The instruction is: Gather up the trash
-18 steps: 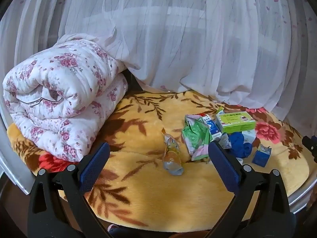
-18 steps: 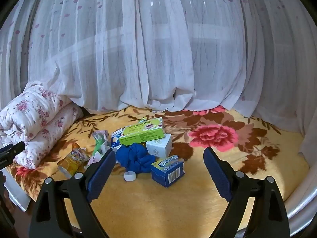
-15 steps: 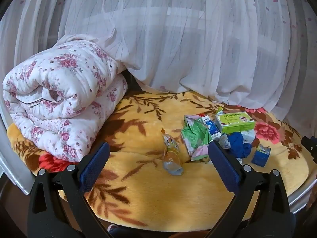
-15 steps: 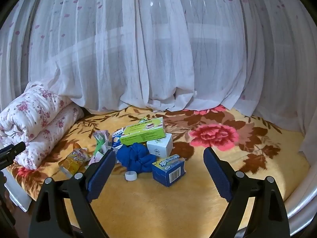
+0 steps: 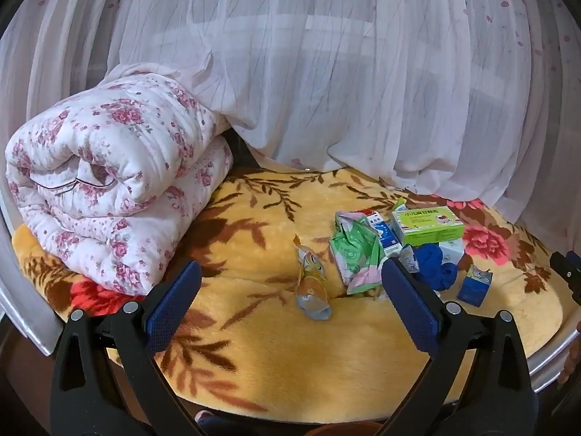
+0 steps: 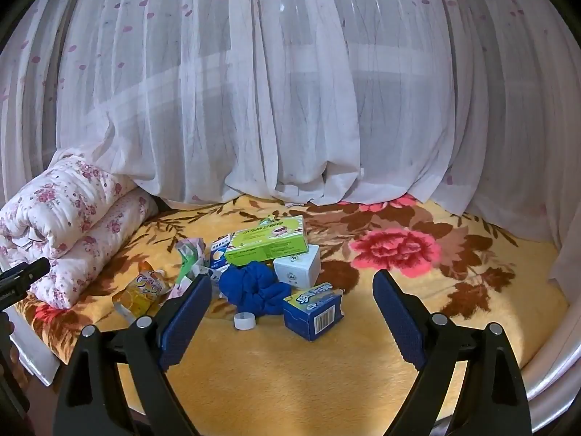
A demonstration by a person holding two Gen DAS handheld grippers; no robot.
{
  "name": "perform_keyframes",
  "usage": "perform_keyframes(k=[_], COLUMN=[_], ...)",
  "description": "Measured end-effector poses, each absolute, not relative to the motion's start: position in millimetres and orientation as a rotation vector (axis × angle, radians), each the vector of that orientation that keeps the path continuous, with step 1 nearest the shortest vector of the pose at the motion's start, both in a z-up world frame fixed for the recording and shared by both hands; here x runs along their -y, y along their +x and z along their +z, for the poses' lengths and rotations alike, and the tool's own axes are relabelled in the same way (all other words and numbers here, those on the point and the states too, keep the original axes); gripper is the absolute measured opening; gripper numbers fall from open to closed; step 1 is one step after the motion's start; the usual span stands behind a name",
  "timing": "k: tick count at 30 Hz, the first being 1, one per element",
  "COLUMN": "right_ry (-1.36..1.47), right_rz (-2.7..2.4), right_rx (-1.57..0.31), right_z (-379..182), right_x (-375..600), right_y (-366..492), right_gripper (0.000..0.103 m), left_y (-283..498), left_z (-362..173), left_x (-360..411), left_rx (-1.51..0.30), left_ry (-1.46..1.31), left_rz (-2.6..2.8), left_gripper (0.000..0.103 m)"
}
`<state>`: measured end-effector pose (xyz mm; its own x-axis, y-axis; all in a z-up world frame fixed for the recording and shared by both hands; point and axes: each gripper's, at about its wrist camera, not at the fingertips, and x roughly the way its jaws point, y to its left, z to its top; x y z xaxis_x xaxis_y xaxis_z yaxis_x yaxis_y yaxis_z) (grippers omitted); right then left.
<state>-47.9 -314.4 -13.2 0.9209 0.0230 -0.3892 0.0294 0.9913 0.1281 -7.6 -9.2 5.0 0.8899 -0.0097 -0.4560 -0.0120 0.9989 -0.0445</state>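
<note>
Trash lies in a loose heap on a yellow floral blanket (image 6: 363, 374), in front of a sheer white curtain (image 6: 290, 109) dotted with pink petals. Topmost is a lime-green box (image 6: 268, 241) printed with Chinese characters too small to read with certainty and a small picture of a cup; it leans on a white carton (image 6: 297, 267) bearing a round green emblem. Beside them sits a blue-and-white carton (image 5: 383, 230) whose lettering is blurred. A crumpled blue cloth (image 6: 256, 287) lies against the white carton, with a small white cap (image 6: 244, 321) just in front. Nearest the right gripper (image 6: 292, 312) is a small blue box (image 6: 314, 310) showing a barcode and illegible yellow-white script. Further left lie green crumpled wrappers (image 5: 354, 250) and a flattened orange drink pouch (image 5: 312, 283) with a cartoon face. A rolled pink-flowered quilt (image 5: 109, 181) rests on the blanket's left end. The left gripper (image 5: 290, 298) hovers with fingers spread wide, holding nothing; the right gripper's fingers are equally wide apart and empty, both short of the heap.
</note>
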Motion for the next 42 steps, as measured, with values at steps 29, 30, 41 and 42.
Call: perform_keyframes(k=[29, 30, 41, 42], right_ry=[0.136, 0.136, 0.137, 0.138], right_rz=[-0.001, -0.001, 0.0, 0.0], right_rx=[-0.409, -0.41, -0.416, -0.417], right_z=[-16.3, -16.5, -17.0, -17.2], right_x=[311.1, 311.0, 308.8, 308.5], right_y=[-50.3, -50.1, -51.4, -51.9], right_gripper=[0.089, 0.089, 0.089, 0.089], left_y=[-9.9, -11.0, -11.6, -10.9], left_z=[2.8, 2.5, 0.5, 0.9], left_x=[9.4, 10.8, 10.9, 10.1], left_rx=[-0.478, -0.48, -0.482, -0.481], left_ry=[-0.055, -0.055, -0.054, -0.055], left_rz=[-0.006, -0.007, -0.005, -0.007], left_gripper=[0.097, 0.097, 0.097, 0.097])
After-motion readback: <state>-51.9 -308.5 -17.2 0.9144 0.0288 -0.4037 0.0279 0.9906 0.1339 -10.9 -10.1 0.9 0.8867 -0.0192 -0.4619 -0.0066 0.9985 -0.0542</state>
